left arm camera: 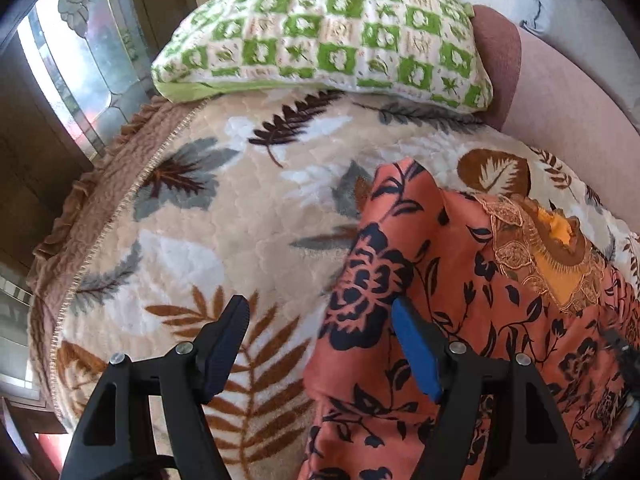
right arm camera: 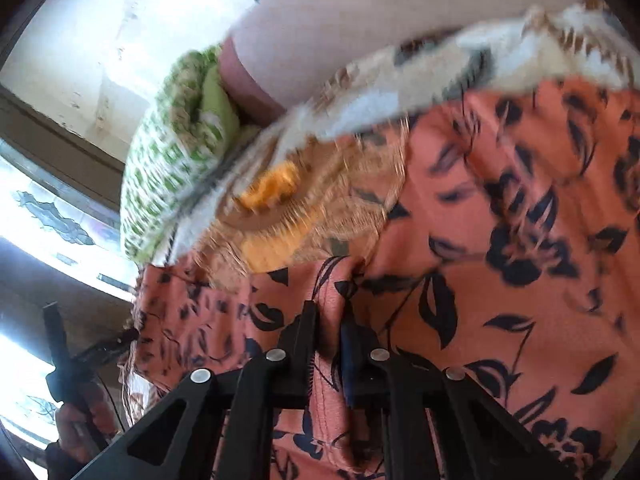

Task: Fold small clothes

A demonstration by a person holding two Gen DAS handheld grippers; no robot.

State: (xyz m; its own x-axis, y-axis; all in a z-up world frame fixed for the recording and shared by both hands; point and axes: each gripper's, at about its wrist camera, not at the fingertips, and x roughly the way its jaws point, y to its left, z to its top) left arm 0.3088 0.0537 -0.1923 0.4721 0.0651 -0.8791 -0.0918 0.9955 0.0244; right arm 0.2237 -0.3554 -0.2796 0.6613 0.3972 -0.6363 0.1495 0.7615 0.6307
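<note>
The left gripper (left arm camera: 320,344) points steeply down, fingers spread wide and holding nothing, straddling the edge of the orange floral garment (left arm camera: 460,280); the right gripper (right arm camera: 330,340) has its fingers clamped on a garment fold; garment lies at lower right on a leaf-print blanket (left arm camera: 200,220); green checked pillow (left arm camera: 328,28) at top; window (left arm camera: 80,60) upper left.

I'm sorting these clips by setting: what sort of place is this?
Most likely a room in a home, on a bed or sofa: a plush leaf-print blanket, a green-and-white pillow and a patterned glass window beside it.
</note>
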